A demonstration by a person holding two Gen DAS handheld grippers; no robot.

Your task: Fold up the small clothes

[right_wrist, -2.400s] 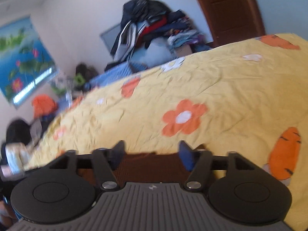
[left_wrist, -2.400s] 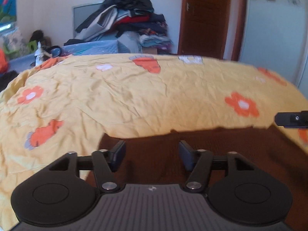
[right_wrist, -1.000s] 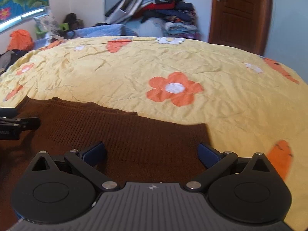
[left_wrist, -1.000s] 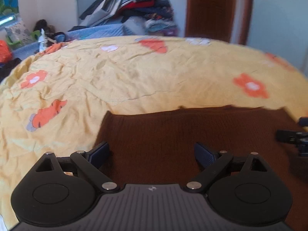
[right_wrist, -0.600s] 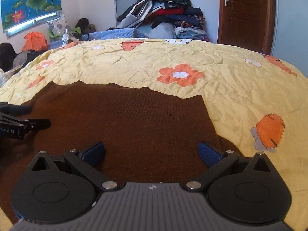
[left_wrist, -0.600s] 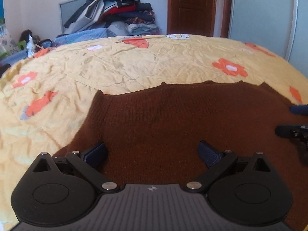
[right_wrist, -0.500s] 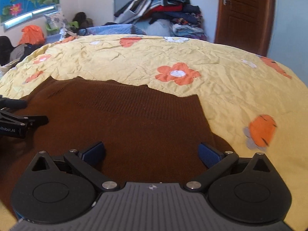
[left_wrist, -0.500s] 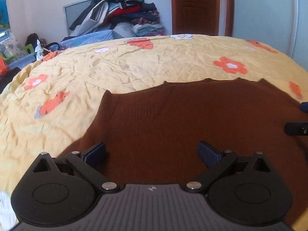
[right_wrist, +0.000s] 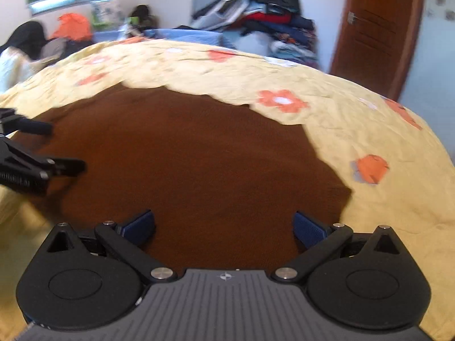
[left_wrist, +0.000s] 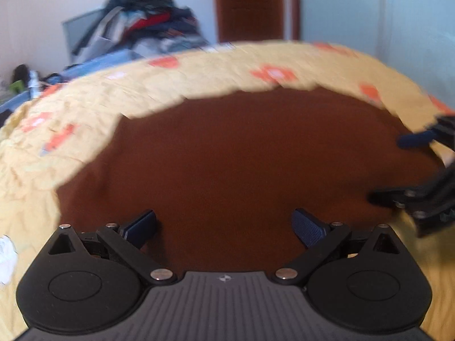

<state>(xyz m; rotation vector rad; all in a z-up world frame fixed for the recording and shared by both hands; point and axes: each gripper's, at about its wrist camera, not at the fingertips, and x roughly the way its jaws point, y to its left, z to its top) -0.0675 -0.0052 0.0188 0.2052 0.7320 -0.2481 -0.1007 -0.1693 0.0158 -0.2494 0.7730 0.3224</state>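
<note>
The left gripper point(left_wrist: 224, 226) has its fingers spread wide and holds nothing; between them is only brown cloth. The right gripper point(right_wrist: 223, 226) is also wide apart and empty. Both hover low over the near edge of the brown sweater point(left_wrist: 241, 156), which lies spread flat on the yellow flowered bedsheet point(right_wrist: 355, 113). The sweater lies directly in front of both grippers and reaches away from them toward the far side of the bed. Its long axis seems to run from left to right, across the line of the fingers, though the frames are blurred. The left gripper is nearer to the sweater's left edge, the right gripper to its right edge, where the cloth ends in a corner point(right_wrist: 345, 191). Probably each must take its own near corner. Behind the bed a pile of clothes point(right_wrist: 264, 8) stands against the wall.
</note>
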